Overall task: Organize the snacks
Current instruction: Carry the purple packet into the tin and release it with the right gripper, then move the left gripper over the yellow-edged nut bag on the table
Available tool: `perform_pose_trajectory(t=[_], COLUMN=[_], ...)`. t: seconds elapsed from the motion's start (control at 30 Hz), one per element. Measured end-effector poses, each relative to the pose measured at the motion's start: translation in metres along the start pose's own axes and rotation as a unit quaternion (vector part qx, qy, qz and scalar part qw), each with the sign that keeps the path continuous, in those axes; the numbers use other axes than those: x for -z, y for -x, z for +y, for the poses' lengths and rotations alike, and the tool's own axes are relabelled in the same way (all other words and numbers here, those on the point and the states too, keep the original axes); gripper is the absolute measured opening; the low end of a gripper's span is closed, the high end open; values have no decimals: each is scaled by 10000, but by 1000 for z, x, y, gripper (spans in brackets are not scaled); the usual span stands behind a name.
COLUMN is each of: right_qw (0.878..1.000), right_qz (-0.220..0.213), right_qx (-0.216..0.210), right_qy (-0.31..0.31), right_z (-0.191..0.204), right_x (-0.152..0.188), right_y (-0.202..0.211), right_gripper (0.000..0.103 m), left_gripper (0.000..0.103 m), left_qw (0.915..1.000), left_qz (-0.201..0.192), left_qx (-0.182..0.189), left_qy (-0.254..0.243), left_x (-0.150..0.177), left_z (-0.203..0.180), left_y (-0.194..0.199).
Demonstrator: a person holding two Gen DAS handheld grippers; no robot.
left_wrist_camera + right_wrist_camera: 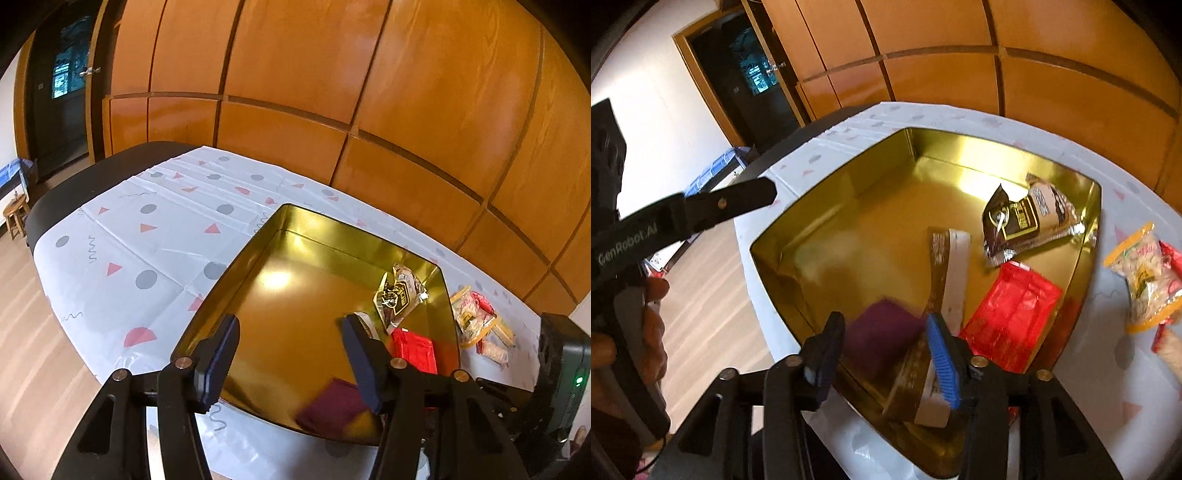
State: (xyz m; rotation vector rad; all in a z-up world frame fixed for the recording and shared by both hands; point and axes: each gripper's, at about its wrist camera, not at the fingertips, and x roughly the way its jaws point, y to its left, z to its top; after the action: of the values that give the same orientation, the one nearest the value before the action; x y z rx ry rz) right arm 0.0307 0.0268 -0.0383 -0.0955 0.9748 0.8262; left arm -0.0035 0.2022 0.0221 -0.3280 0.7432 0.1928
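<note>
**Purple Packet Lands in Gold Tin as Loose Snacks Wait Off to the Right**

A gold tin (849, 206) sits open on a surface covered with a patterned cloth (147, 236), already holding several snacks: a brown-and-black packet (1030, 221) toward its far right corner, a red packet (1012, 317) against its right wall, a long brown-and-white packet (945, 295) running near to far, and a blurred purple packet (882, 339) at the near edge. The right claw (882, 354) hovers over that near edge with its jaws apart; the purple packet shows between the fingers but appears to lie free below them, so the claw reads as released. The left claw (291, 354) hangs spread and empty above the tin's near left side.

Two snacks remain outside the tin on the cloth: a yellow-edged clear bag (1145, 273) and a red-edged packet (1171, 262) touching it, both just beyond the tin's right wall. They lie to the right of and slightly beyond the right claw, which is the nearer of the two; the clear bag's long axis runs roughly near to far. The likely next reach is rightward across the tin's wall.
</note>
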Motion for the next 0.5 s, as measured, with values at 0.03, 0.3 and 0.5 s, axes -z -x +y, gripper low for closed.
perform_pose_trajectory(t=[0.03, 0.3, 0.5], right_qw=[10000, 9965, 9886], right_qz=[-49, -658, -922], right_qx=[21, 349, 763], right_qy=[-8, -374, -910], right_z=[-2, -28, -67], right_x=[1, 8, 22], right_y=[5, 56, 91], right_gripper=[56, 69, 79], left_gripper=[58, 58, 58], left_qw=[10000, 9982, 9958], left_qz=[-19, -111, -61], left_qx=[31, 110, 196], left_qy=[-38, -579, -895], left_x=[1, 4, 8], left_z=[-2, -34, -58], left_y=[0, 6, 8])
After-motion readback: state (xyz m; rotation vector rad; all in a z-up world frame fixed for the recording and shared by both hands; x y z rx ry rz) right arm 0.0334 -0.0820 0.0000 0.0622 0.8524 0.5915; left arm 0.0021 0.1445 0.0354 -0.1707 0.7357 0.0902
